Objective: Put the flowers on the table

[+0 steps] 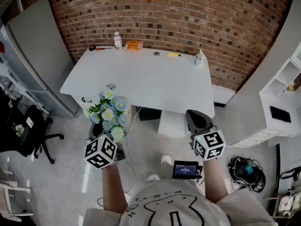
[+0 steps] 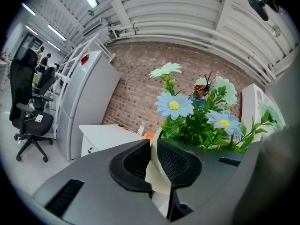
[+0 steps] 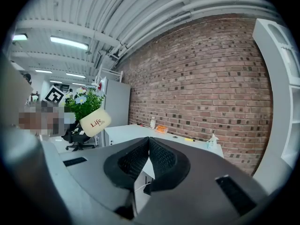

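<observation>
A bunch of pale blue and white artificial flowers [image 1: 109, 112] stands in a cream pot [image 3: 95, 122] printed "Life". My left gripper [image 1: 104, 132] is shut on the pot's rim [image 2: 157, 172], which is pinched between the ribbed black pads. It holds the pot upright above the floor, just short of the near left corner of the white table [image 1: 141, 74]. The flowers [image 2: 197, 111] rise right behind the jaws in the left gripper view. My right gripper [image 1: 194, 116] hovers level before the table's near right edge, shut, its pads meeting with nothing between them [image 3: 149, 146].
Along the table's far edge lie a white bottle [image 1: 117, 40], an orange item [image 1: 133, 45], a yellow pen [image 1: 174, 54] and a small spray bottle [image 1: 199, 58]. A grey cabinet [image 1: 37, 46] and a black chair [image 1: 33, 131] stand at the left, white shelves [image 1: 282, 93] at the right.
</observation>
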`<action>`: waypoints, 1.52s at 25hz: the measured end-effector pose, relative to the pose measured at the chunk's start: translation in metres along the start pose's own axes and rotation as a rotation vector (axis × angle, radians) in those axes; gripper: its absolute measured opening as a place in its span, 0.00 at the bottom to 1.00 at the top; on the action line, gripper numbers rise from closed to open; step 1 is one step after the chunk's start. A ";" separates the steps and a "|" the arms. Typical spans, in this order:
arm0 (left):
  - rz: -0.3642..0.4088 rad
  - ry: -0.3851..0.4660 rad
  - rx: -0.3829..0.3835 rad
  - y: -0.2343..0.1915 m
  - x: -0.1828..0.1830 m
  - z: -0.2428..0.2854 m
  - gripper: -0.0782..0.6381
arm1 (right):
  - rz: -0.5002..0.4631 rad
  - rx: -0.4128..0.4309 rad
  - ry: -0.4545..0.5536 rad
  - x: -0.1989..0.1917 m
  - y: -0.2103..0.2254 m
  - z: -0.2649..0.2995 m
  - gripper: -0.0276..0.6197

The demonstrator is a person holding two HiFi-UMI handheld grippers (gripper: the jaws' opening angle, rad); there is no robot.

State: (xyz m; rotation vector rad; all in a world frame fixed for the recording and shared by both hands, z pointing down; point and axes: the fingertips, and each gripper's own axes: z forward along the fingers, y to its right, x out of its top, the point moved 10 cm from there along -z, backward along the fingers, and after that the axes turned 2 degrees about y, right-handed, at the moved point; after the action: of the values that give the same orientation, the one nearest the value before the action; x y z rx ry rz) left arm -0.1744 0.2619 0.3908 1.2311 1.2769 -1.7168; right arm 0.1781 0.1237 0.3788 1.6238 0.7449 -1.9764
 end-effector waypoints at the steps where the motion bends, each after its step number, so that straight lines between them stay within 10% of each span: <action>1: 0.001 0.000 -0.001 0.001 -0.001 0.003 0.18 | 0.001 -0.001 -0.001 -0.001 0.002 0.001 0.07; 38: 0.044 -0.009 0.064 -0.001 0.021 0.256 0.18 | 0.039 0.090 0.006 0.012 0.137 0.257 0.07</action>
State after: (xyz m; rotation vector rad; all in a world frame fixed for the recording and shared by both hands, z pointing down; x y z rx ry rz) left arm -0.2582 0.0191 0.3916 1.2774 1.1889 -1.7415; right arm 0.0802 -0.1504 0.3904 1.6835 0.6297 -2.0052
